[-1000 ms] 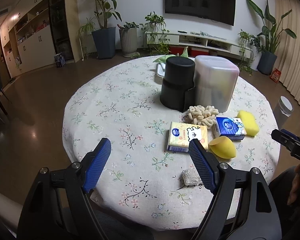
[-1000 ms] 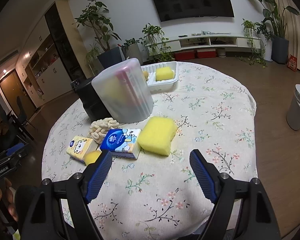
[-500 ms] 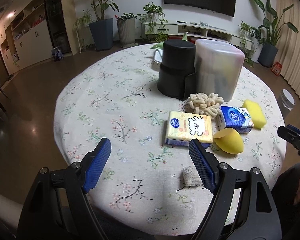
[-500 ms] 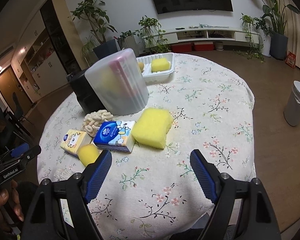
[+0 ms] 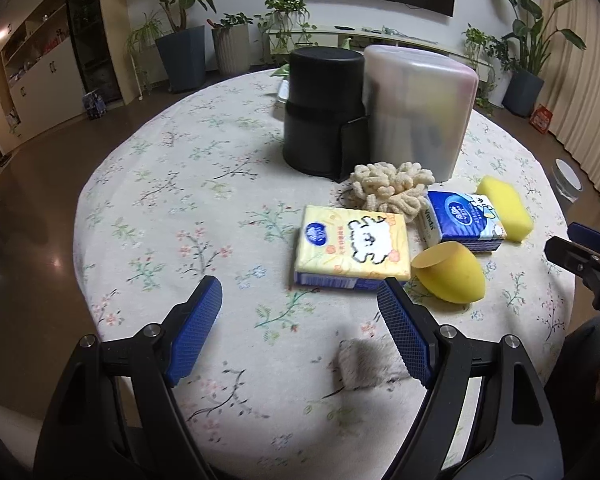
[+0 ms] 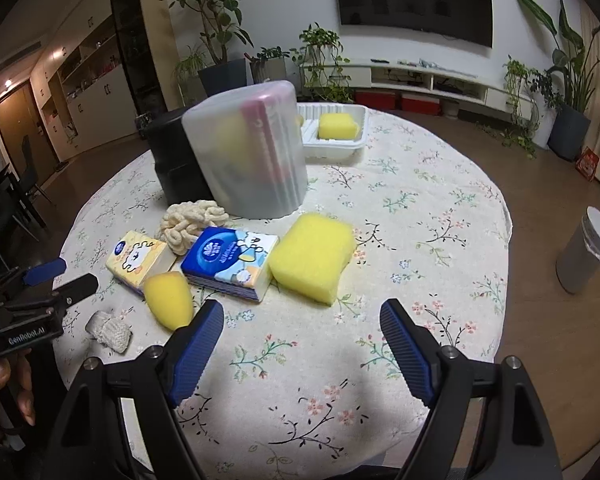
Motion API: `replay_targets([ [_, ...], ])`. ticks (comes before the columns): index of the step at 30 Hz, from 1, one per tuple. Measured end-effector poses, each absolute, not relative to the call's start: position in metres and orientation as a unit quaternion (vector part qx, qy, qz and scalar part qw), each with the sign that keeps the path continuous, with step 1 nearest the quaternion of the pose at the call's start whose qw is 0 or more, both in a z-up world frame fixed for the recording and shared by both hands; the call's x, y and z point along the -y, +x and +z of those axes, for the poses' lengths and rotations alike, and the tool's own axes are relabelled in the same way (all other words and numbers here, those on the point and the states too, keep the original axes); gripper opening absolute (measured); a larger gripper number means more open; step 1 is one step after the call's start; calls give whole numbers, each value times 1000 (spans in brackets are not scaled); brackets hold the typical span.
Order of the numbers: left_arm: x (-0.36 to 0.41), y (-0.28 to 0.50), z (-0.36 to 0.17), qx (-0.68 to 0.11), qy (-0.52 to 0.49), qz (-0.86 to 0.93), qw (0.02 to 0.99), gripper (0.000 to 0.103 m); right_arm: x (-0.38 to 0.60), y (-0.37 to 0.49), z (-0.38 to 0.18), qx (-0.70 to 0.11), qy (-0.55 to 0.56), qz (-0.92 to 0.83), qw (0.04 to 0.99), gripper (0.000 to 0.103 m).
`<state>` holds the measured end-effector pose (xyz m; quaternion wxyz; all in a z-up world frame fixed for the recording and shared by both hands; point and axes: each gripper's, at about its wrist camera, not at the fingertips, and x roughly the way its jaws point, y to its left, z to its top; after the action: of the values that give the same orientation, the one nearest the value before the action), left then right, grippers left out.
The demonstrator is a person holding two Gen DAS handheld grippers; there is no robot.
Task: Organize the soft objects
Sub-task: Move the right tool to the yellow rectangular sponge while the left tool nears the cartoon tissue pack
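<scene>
The left hand-held gripper [image 5: 300, 304] has dropped closer to the bench [image 5: 172, 184], jaws apart and empty, so a first pick looks imminent; the right hand-held gripper [image 6: 302, 328] hovers apart too. Nearest lies 1 grey knitted pad [image 5: 364, 362], then 1 yellow egg-shaped sponge [image 5: 450, 272], 2 tissue packs [image 5: 352, 248], 1 cream chenille mitt [image 5: 392, 190], 2 rectangular sponges [image 6: 312, 256], 2 bins [image 5: 416, 108].
</scene>
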<state>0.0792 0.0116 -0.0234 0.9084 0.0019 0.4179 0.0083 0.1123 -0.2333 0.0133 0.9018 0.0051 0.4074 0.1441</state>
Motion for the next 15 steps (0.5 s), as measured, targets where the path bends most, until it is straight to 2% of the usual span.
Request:
replay_targets([
  [13,1,123,-35,-436,12,11,900,80,227,160,3,-448,13,137,883,83],
  [15,3,128,-37,-437,12,9,899,82,227,170,3,-453,15,131,882,83],
])
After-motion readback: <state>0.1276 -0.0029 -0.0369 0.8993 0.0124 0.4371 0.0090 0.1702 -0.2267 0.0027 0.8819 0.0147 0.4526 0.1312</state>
